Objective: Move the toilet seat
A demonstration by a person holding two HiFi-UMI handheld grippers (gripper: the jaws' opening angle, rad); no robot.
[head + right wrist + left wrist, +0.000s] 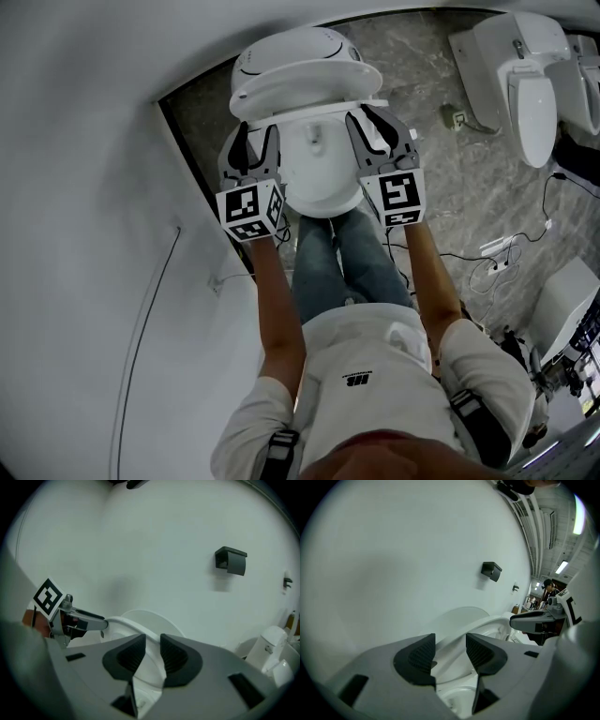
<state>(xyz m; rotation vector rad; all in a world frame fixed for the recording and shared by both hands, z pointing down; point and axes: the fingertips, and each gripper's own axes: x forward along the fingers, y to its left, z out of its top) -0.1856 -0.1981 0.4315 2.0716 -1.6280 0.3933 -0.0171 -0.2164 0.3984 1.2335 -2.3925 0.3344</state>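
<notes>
**Seat half-raised, held firmly on one side only**

Left gripper point(255, 141): its pads stand apart on either side of the toilet seat point(300, 86) rim, which runs through the gap. I see no pad pressing on it, so I judge this side open around the rim rather than gripping.

The seat is tilted up off the toilet bowl point(319, 178), in front of the raised lid point(300, 52), with one gripper at each side.

Right gripper point(152, 651): jaws drawn close, clamped on the seat's thin edge.

Risks from here:
- With only one side truly held, the seat could twist on its hinge or slip out and drop onto the bowl.
- The glossy rim offers little friction, so a sideways pull may slide the right pads off.
- A hard push could knock the seat against the lid.

Hard to make out: the hinge is hidden behind seat and lid, and the left pads' contact is unclear from above. At far right, a second toilet point(530, 84) is cut off by the edge.
</notes>
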